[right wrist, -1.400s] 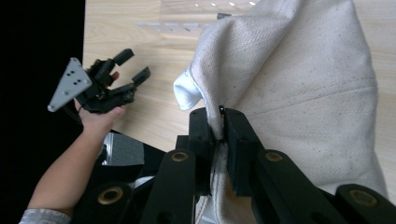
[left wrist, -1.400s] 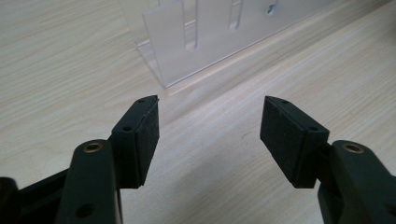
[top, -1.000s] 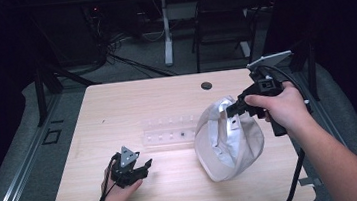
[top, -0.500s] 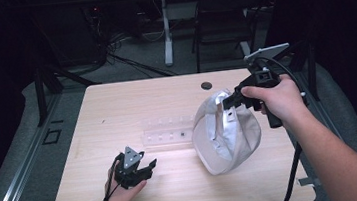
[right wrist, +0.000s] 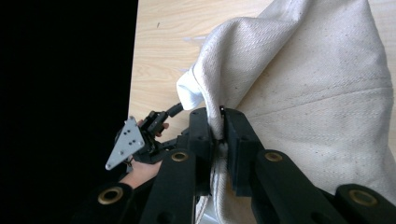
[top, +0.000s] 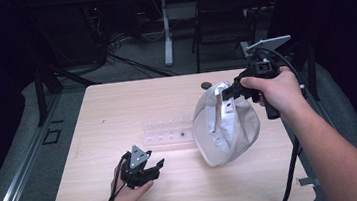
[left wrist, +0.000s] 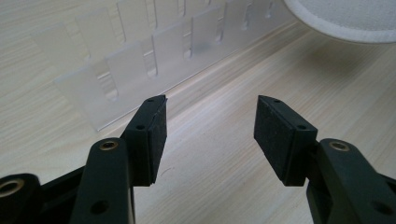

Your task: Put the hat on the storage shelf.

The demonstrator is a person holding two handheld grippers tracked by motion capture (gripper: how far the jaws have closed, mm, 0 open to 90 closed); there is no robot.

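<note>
Two grippers were at work over one wooden table point(top: 117, 112), and one cloth bag point(top: 230, 130) was the thing in hand. The right gripper point(top: 232, 91) was clamped on the upper hem of the bag, near the far right corner of the table; in the right gripper view its black jaws pinched a fold of the cloth point(right wrist: 299, 79) tightly between them. The bag hung from this grip, and its rounded bottom seemed to rest on the table toward the right edge, though the contact was hard to make out from above.

The left gripper point(top: 149, 170) was near the front edge, left of the middle. Its jaws stood apart with nothing between them, only bare wood behind the two flat black pads point(left wrist: 158, 135).

One clear plastic rack point(top: 167, 133) lay in the middle of the table, just left of the bag. Its slots could not be counted surely from above, because it was transparent and pale against the wood. In the left gripper view the rack point(left wrist: 140, 60) showed two rows of thin upright walls with narrow notches, cut off at the top edge.

One small dark round spot point(top: 205, 85) sat near the far edge; what it was I could not tell.

The bag was off-white woven canvas with visible seams. The table was light wood grain with rounded corners.
</note>
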